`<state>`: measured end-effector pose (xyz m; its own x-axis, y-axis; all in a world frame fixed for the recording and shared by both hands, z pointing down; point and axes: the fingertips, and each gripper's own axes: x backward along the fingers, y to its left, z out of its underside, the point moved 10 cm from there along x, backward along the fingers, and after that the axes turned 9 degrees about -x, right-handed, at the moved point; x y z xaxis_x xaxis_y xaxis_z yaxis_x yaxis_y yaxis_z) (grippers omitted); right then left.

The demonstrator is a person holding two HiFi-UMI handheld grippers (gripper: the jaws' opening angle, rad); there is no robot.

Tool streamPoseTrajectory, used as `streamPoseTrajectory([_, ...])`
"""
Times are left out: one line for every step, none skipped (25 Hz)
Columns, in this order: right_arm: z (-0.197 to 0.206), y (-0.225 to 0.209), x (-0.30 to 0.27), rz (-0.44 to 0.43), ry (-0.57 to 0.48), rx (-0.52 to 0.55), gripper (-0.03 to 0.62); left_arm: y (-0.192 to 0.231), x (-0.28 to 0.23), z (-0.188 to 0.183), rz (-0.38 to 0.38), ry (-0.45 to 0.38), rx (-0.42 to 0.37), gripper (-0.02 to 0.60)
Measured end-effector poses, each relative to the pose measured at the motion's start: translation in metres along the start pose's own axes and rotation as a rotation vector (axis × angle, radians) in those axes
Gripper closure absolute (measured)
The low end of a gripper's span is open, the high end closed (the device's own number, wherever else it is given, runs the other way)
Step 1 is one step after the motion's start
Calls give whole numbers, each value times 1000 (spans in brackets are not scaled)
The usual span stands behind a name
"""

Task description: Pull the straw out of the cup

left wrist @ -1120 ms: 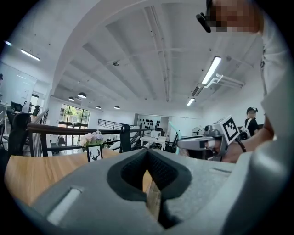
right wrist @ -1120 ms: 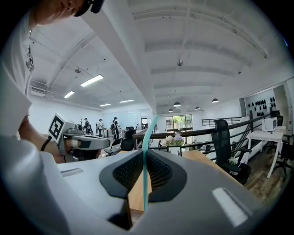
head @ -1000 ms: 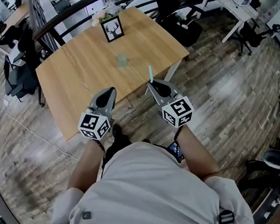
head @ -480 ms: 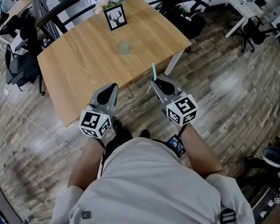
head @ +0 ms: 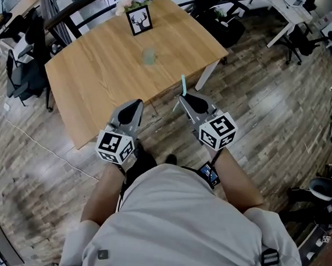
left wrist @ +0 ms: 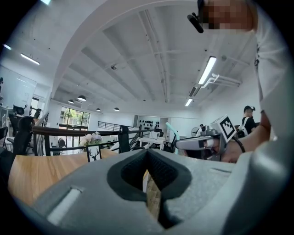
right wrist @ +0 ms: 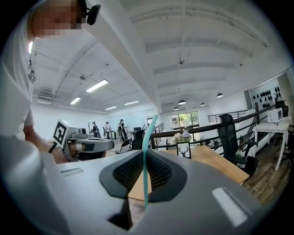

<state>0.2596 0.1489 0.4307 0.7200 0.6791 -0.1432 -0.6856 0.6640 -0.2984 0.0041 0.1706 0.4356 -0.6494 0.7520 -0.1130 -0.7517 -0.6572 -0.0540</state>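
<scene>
A small clear cup stands alone on the wooden table, without a straw in it. The pale teal straw stands upright between the jaws of my right gripper, off the table's near edge above the floor. In the right gripper view the straw runs up through the pinched pads of the right gripper. My left gripper is held beside it at the table's edge, jaws together and nothing in them. The left gripper view shows its tips meeting, with the right gripper and straw beyond.
A framed deer picture and flowers stand at the table's far end. Black office chairs sit left of the table and another behind it. White desks are at the far right. Wood floor lies below both grippers.
The table and cup have slid away toward the top of the head view. Both grippers have drawn back from the table edge, the straw still held in the right one.
</scene>
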Motion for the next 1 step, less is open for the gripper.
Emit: streamPoseTrajectory([-1, 0, -1, 0, -2, 1, 560, 1, 0, -1, -1, -1, -1, 578])
